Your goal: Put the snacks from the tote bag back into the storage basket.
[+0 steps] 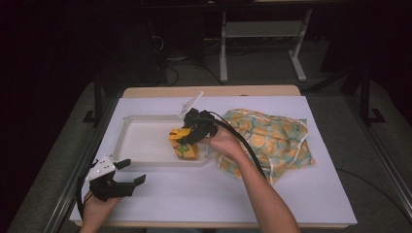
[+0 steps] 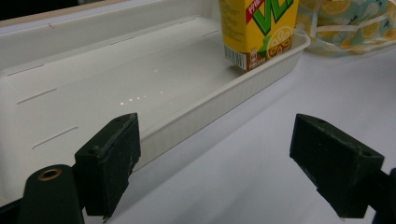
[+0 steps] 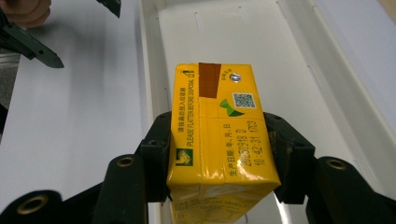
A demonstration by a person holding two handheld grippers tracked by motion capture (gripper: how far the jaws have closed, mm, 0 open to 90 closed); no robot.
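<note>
One yellow juice carton point(image 3: 219, 135) in right claw point(image 3: 219, 158), over white tray point(image 1: 141, 141).

From the high view you look forward and down on the whole table point(image 1: 311, 204), your forearms coming in from the bottom edge. The left gripper view sits low, close to the tabletop, and faces along the white tray point(image 2: 219, 100) towards the yellow drink carton point(image 2: 257, 28) at its far end. The right gripper view looks steeply down on that same carton point(image 3: 219, 135) from very near. All three views share the tray and the carton.
</note>
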